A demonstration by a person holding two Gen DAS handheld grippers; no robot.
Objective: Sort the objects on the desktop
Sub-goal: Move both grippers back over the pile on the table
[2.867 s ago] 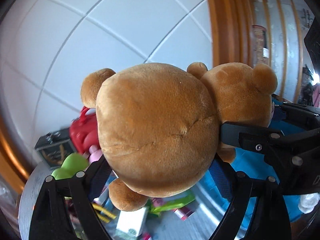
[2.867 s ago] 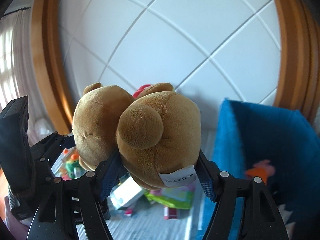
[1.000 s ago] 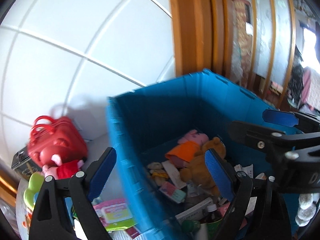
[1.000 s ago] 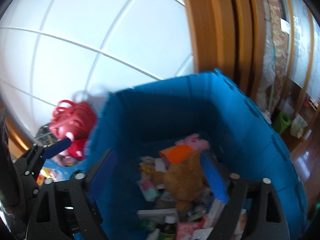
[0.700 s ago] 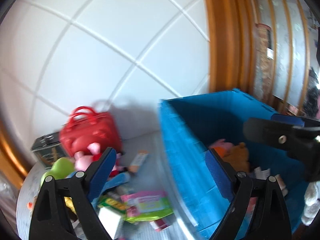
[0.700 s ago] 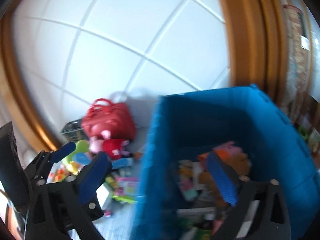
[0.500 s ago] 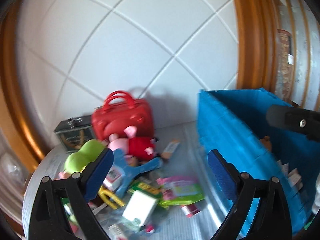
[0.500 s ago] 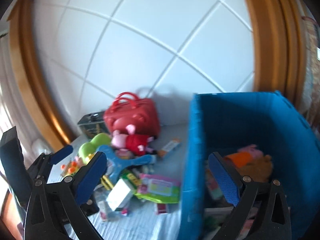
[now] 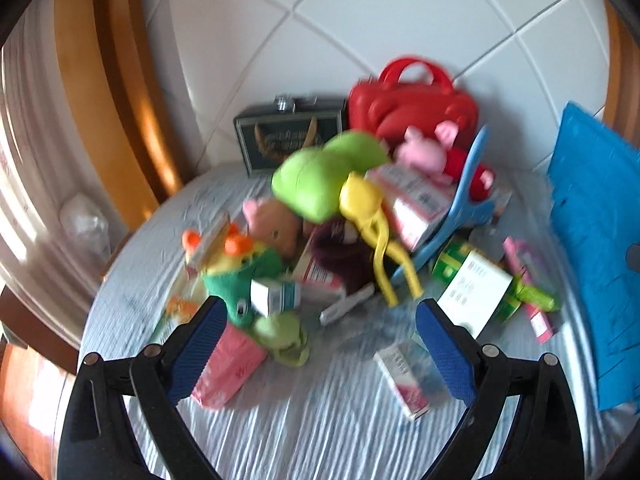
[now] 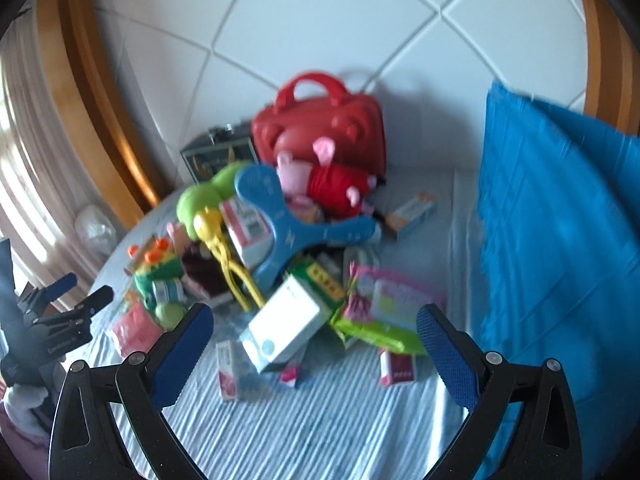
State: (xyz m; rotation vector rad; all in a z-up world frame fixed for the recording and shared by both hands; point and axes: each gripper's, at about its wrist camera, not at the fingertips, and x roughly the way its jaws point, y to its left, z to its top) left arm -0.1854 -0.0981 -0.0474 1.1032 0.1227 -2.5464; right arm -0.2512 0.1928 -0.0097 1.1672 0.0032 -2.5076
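Note:
A pile of toys and boxes lies on the striped cloth. In it are a red toy suitcase [image 9: 412,108] [image 10: 320,128], a pink pig plush [image 9: 432,156] [image 10: 316,180], a blue boomerang [image 10: 288,216], a yellow clamp toy [image 9: 372,224], a green plush [image 9: 324,172] and a white box [image 9: 474,292] [image 10: 284,328]. The blue bin [image 9: 592,240] [image 10: 560,220] stands to the right of the pile. My left gripper [image 9: 320,320] hangs open and empty over the pile's near left part. Over the white box, my right gripper [image 10: 316,320] is also open and empty.
A dark box [image 9: 288,136] leans on the tiled wall behind the pile. A pink packet [image 9: 224,364] and a small pink-white carton [image 9: 404,380] lie nearest the left fingers. Bare cloth [image 10: 320,432] stretches in front. A wooden frame [image 9: 120,92] borders the left.
Both grippers held the brown bear; it then lay in the blue bin. Since then both views have swung left from the bin to the pile and come lower.

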